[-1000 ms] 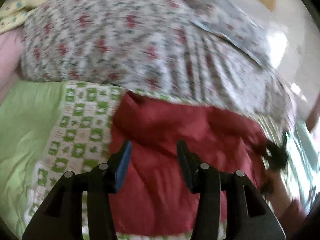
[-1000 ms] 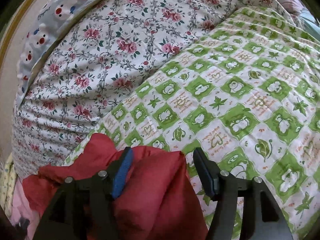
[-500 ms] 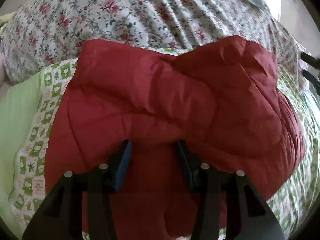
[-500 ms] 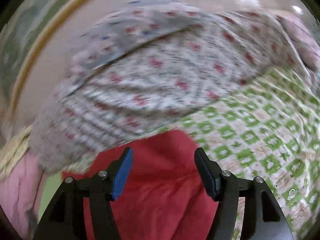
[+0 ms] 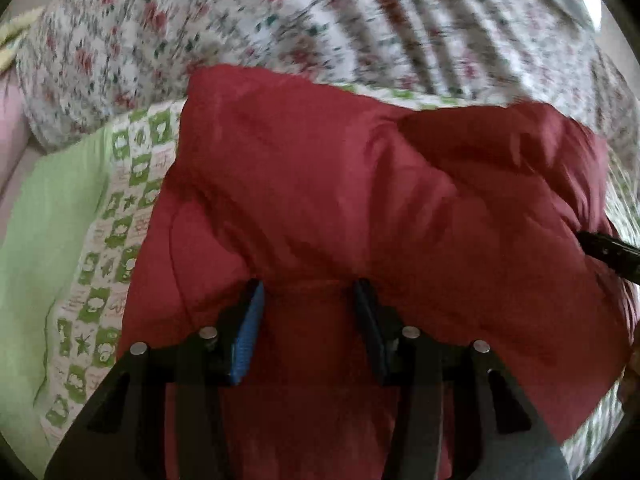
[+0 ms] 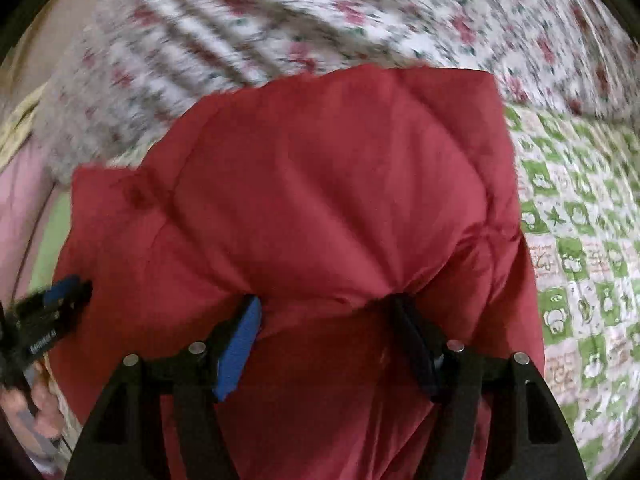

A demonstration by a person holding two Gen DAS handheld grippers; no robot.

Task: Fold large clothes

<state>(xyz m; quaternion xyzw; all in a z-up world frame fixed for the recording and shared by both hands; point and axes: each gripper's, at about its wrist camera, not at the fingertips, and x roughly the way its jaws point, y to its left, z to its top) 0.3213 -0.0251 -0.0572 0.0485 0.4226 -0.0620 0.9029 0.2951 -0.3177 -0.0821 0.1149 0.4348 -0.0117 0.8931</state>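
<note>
A puffy red quilted jacket (image 5: pixel 360 200) lies on the green-and-white checked bedspread (image 5: pixel 132 184); it fills the middle of the right wrist view (image 6: pixel 328 200) too. My left gripper (image 5: pixel 308 292) sits at the jacket's near edge, its jaws apart with red fabric bunched between them. My right gripper (image 6: pixel 326 304) is at the jacket's near right edge, jaws apart, with gathered fabric between the fingers. The left gripper also shows at the left edge of the right wrist view (image 6: pixel 52 300), and the right gripper at the right edge of the left wrist view (image 5: pixel 612 254).
A floral duvet (image 5: pixel 320 28) is heaped behind the jacket and shows in the right wrist view (image 6: pixel 320 16). A plain green sheet (image 5: pixel 44 240) and pink fabric (image 5: pixel 12 148) lie at the left. The checked bedspread (image 6: pixel 580 240) extends to the right.
The right gripper has swung over the jacket, which now fills its view with fabric between its fingers. The left gripper stays at the near edge and the jacket's shape has shifted.
</note>
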